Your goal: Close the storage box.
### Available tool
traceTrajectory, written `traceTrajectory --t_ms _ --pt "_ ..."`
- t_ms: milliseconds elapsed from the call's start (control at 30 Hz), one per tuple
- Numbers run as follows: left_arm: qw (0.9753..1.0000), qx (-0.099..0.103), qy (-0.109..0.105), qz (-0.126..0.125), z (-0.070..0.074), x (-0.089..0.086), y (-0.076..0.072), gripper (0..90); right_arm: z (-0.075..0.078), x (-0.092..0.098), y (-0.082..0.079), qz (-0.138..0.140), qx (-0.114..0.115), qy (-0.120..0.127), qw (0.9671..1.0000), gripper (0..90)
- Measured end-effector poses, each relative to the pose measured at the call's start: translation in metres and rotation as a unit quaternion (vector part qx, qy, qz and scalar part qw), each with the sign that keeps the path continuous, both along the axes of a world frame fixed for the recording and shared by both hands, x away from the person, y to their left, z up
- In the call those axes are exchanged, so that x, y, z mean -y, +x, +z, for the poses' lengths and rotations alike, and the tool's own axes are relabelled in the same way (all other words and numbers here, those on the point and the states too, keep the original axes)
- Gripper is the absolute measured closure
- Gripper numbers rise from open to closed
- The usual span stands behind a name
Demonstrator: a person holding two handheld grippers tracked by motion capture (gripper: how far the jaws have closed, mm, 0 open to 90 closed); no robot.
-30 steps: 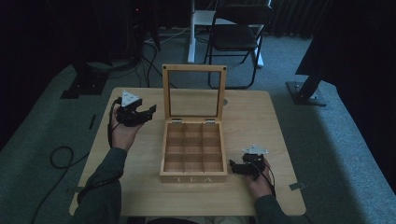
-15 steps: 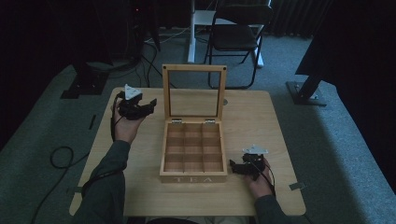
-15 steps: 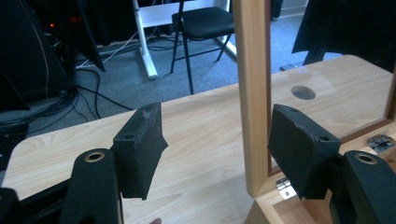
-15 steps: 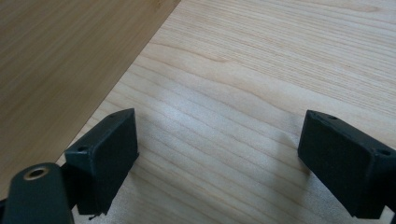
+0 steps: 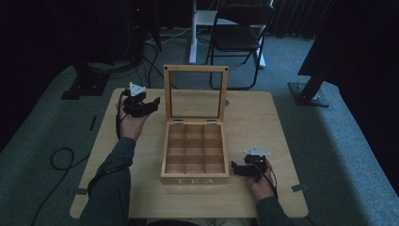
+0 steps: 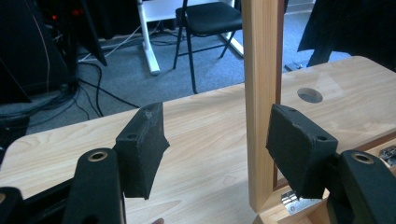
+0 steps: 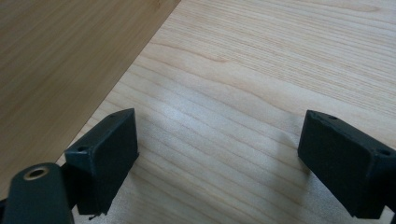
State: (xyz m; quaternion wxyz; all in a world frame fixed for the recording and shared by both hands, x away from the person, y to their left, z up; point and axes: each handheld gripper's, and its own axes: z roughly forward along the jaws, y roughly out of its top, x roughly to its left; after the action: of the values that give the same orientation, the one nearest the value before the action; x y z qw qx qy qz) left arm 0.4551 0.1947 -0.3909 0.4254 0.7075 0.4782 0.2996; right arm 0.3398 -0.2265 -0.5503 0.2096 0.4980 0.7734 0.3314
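a wooden tea box [image 5: 195,153] sits mid-table [image 5: 263,117], lid [image 5: 195,92] upright, its compartments too dim to read. bare tabletop lies open on both sides of the box. the left gripper [image 5: 149,102] hovers just left of the lid, jaws spread wide around the lid's frame edge [image 6: 259,93]. the right gripper [image 5: 236,168] rests beside the box's front right corner, jaws spread, holding nothing.

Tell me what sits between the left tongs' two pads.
In the left gripper view, the upright side rail of the box lid stands between the open left tongs, with bare table behind it.
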Motion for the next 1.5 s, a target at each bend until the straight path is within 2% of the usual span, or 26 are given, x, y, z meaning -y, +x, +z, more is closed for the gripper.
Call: traceTrajectory --t_ms 267,467,733,933,1300,1500 --pt "0.9999 -0.009 0.007 -0.007 -0.007 0.009 0.010 36.6 0.000 0.000 0.000 0.000 0.000 0.000 1.0000 11.7" --pt "0.9998 -0.009 0.003 -0.015 -0.009 0.018 0.016 36.4 0.000 0.000 0.000 0.000 0.000 0.000 1.0000 11.7" --pt "0.9993 -0.024 0.000 -0.027 -0.013 0.032 0.029 36.9 0.000 0.000 0.000 0.000 0.000 0.000 1.0000 11.7" --pt "0.9989 -0.030 -0.028 -0.024 -0.018 0.039 0.040 36.8 0.000 0.000 0.000 0.000 0.000 0.000 1.0000 11.7" --pt "0.9977 -0.038 -0.035 -0.044 -0.017 0.055 0.049 39.3 0.000 -0.001 -0.001 0.010 0.001 -0.001 0.9999 11.7" --pt "0.9974 -0.041 -0.038 -0.044 -0.015 0.055 0.050 38.7 0.000 -0.001 -0.001 0.010 0.000 -0.001 0.9999 11.7"
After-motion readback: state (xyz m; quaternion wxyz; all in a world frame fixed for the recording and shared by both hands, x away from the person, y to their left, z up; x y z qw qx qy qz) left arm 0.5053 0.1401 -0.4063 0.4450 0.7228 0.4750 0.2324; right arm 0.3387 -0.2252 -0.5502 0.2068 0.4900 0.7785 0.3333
